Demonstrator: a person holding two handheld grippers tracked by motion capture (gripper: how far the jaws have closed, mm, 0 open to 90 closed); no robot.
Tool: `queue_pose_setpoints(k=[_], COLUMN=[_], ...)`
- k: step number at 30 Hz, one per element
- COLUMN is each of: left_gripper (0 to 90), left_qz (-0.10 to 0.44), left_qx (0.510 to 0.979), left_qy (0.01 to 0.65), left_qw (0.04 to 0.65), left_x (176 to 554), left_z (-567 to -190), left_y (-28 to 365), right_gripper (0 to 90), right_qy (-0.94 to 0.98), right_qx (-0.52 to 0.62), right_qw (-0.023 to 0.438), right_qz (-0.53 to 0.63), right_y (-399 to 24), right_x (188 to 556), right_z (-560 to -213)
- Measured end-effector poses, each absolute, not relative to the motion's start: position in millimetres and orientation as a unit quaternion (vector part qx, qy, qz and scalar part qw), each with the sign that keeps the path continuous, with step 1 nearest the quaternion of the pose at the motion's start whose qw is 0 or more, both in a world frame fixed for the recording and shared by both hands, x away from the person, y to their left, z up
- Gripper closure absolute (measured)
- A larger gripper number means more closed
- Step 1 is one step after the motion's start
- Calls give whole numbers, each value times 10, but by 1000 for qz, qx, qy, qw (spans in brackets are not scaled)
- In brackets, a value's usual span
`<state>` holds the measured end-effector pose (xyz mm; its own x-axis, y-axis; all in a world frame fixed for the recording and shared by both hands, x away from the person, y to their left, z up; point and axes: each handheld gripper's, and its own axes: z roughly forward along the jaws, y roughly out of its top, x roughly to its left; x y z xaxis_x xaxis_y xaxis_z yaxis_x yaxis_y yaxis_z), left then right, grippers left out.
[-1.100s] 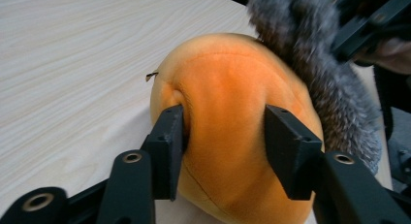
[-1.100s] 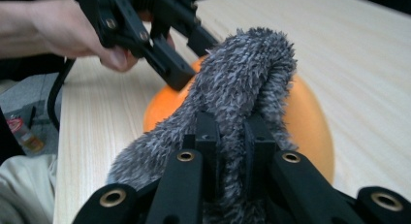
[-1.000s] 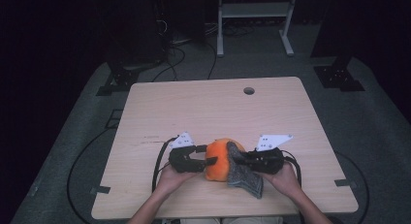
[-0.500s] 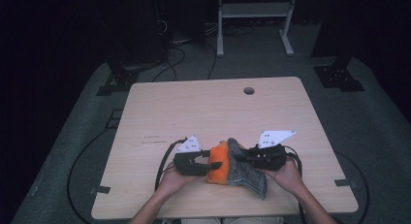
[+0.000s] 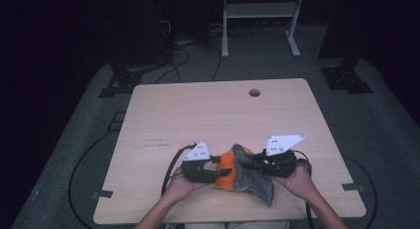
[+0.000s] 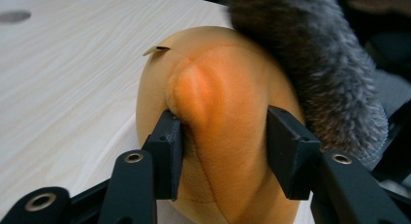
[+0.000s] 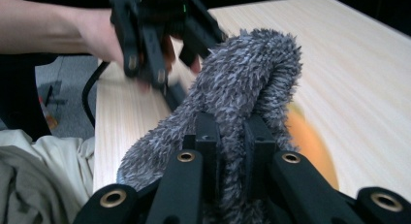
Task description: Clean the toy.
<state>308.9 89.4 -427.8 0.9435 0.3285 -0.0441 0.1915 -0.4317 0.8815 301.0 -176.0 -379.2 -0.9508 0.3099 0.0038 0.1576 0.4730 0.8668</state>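
Observation:
A soft orange rounded thing [image 5: 225, 170] lies near the table's front edge, and a grey fuzzy cloth [image 5: 251, 175] drapes over its right side and trails toward the front. My left gripper [image 5: 217, 172] comes in from the left. In the left gripper view its jaws pinch a fold of the orange thing [image 6: 228, 112], with the grey fuzzy cloth [image 6: 310, 73] behind. My right gripper [image 5: 251, 164] comes in from the right. Its jaws are shut on a ridge of the grey cloth [image 7: 242, 83], with the orange thing [image 7: 308, 136] beneath and the left gripper [image 7: 155, 35] beyond.
The wooden table [image 5: 198, 115] has a round cable hole [image 5: 254, 92] at the back. Black cables [image 5: 171, 174] trail off its front left. A white frame [image 5: 257, 21] and dark stands are on the floor behind. Beige clothing [image 7: 39, 180] lies below the table's edge.
The grey cloth has been drawn up over the orange thing's right side, hiding more of it. Both grippers have shifted slightly, and the left has closed in toward the middle.

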Motion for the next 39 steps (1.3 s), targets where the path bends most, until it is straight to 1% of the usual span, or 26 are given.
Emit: queue_pose_setpoints(k=[2,4,11,14,16,19,22,25,27,29,30,31,32,33,34,35,37,39], left_gripper=[526,527,524,526,526,525,525,526,526,517,488,432,365,268,204,162,118,111], left_qz=[81,77,67,68,71,66,59,56,52,56,52,48,39,26,3,-16,-33,-30], left_qx=[851,851,849,849,849,850,848,849,848,849,849,848,844,844,840,833,829,835], left_qy=[143,141,139,130,127,134,141,145,149,150,155,162,180,192,201,208,211,211], left_qw=[498,500,506,508,507,505,507,505,506,503,502,502,503,500,503,512,517,507], left_x=[3068,3078,3096,3078,3063,3089,3125,3154,3171,3179,3188,3197,3211,3228,3246,3252,3245,3229], left_z=[-4269,-4280,-4299,-4301,-4298,-4308,-4338,-4369,-4382,-4376,-4366,-4354,-4331,-4316,-4306,-4301,-4288,-4282], left_y=[894,927,973,949,934,964,1020,1065,1075,1069,1069,1071,1075,1068,1059,1044,975,884], right_gripper=[796,797,798,798,797,796,797,795,796,797,797,798,798,798,798,798,798,798], right_qy=[868,872,879,877,871,883,887,883,877,869,868,867,866,866,865,864,861,861], right_qx=[128,131,162,153,144,133,145,180,196,199,199,200,203,206,208,208,205,202], right_qw=[70,61,49,47,48,49,41,24,12,12,16,18,18,20,23,26,32,39], right_qz=[474,467,446,454,467,447,437,433,439,453,455,457,457,456,457,458,464,465], right_y=[-1644,-1618,-1957,-1970,-1898,-1766,-1800,-2002,-2084,-2093,-2084,-2080,-2080,-2083,-2082,-2079,-2064,-2052], right_x=[3055,3088,3077,3095,3146,3259,3351,3427,3429,3387,3369,3356,3349,3332,3310,3277,3194,3110], right_z=[-3779,-3826,-4004,-3907,-3806,-3744,-3809,-3991,-4112,-4161,-4168,-4171,-4170,-4164,-4157,-4153,-4159,-4159])
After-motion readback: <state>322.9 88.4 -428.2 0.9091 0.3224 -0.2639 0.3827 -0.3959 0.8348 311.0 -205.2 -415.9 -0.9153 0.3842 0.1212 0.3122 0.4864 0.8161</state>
